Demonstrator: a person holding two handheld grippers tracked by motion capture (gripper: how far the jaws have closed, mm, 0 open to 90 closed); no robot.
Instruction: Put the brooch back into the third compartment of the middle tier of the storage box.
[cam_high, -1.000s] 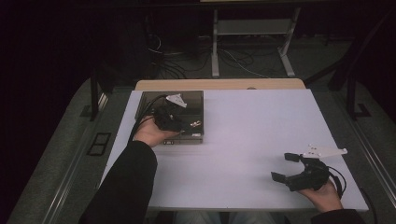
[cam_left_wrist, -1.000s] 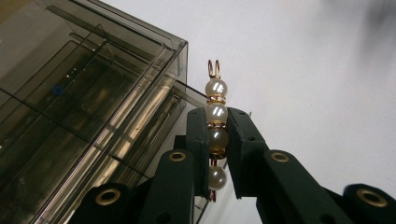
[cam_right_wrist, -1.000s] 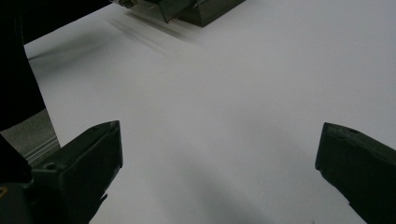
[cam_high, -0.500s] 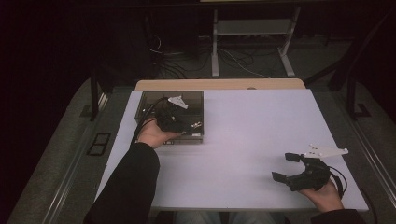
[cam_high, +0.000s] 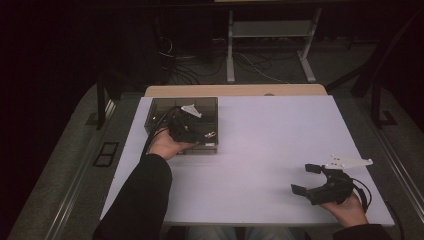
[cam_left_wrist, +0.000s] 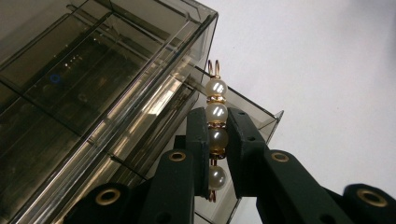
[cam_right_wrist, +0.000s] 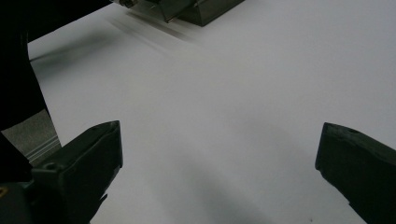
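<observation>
A smoky clear plastic organizer box (cam_high: 165, 107) with compartments stands at the table's far left. My left gripper (cam_high: 192, 132) hovers over the box's near right part. It is shut on a gold hair pin set with a row of pearls (cam_left_wrist: 215, 122), which stands upright between the two black jaws above a corner compartment (cam_left_wrist: 247, 109). My right gripper (cam_high: 303, 180) rests low over the white table near the front right edge, jaws wide apart with nothing between them (cam_right_wrist: 219, 163). The box's corner (cam_right_wrist: 205, 11) lies far ahead of it.
The white tabletop (cam_high: 270, 135) stretches bare between the two hands. A wooden strip (cam_high: 235, 90) runs along its far edge. Behind it stand a metal stand (cam_high: 270, 45) and floor cables. A dark sleeve (cam_high: 137, 200) comes in from the bottom left.
The left hand has shifted slightly over the box; the right gripper has stayed still and open.
</observation>
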